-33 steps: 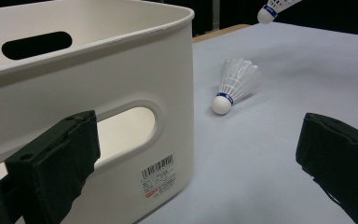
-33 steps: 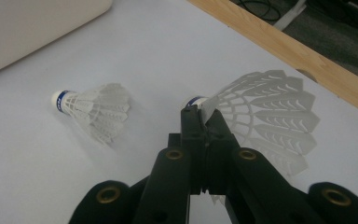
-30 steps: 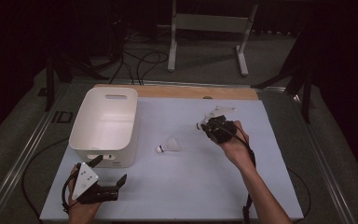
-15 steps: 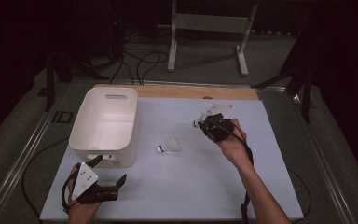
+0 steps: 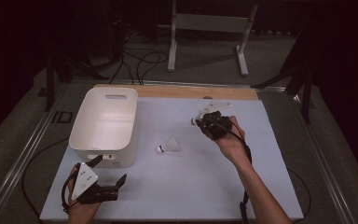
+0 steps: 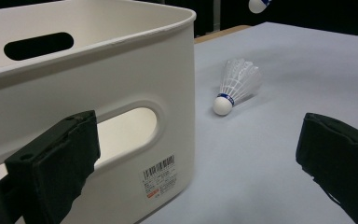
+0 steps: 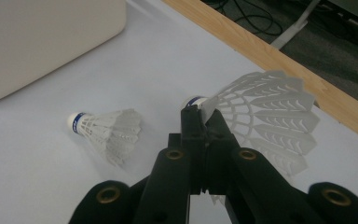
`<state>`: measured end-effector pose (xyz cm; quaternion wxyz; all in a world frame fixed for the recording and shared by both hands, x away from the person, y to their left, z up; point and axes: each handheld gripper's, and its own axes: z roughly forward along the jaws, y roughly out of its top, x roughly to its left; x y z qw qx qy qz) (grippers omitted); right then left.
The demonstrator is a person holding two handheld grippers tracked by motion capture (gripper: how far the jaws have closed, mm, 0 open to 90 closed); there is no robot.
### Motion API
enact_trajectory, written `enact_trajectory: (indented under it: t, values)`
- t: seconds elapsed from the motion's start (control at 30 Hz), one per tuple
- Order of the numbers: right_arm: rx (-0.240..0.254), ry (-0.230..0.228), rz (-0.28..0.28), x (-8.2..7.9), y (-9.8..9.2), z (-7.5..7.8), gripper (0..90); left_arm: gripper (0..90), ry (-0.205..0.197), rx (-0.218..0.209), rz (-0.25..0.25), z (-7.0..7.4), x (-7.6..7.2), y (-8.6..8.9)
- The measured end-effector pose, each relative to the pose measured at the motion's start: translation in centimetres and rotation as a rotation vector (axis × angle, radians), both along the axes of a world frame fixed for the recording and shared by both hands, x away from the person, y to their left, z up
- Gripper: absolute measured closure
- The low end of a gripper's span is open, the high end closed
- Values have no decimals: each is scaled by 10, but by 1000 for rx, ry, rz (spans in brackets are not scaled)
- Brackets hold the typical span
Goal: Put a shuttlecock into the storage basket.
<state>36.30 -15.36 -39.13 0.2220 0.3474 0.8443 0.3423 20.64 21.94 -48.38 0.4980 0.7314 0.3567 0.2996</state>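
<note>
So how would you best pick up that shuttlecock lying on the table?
Probably by the feather skirt near the cork. The shuttlecock lies on its side, so come from above with the left tool, its jaws straddling the narrow part just behind the round white cork.

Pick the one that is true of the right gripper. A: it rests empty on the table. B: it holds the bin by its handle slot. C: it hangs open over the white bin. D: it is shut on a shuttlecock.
D: the right gripper is clamped on the feather skirt of a shuttlecock, while a second shuttlecock lies loose on the table.
</note>
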Motion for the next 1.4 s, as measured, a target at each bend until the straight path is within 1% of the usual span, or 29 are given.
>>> enact_trajectory:
  t: [0.43,1.07,1.4]
  values:
    - [-2,-8,15,1,7,6,891,3,1,2,0,0,0,0]
    - [14,-23,33,0,18,13,891,3,2,3,7,0,0,1]
    - [17,-29,38,-2,19,16,891,3,3,2,7,0,0,1]
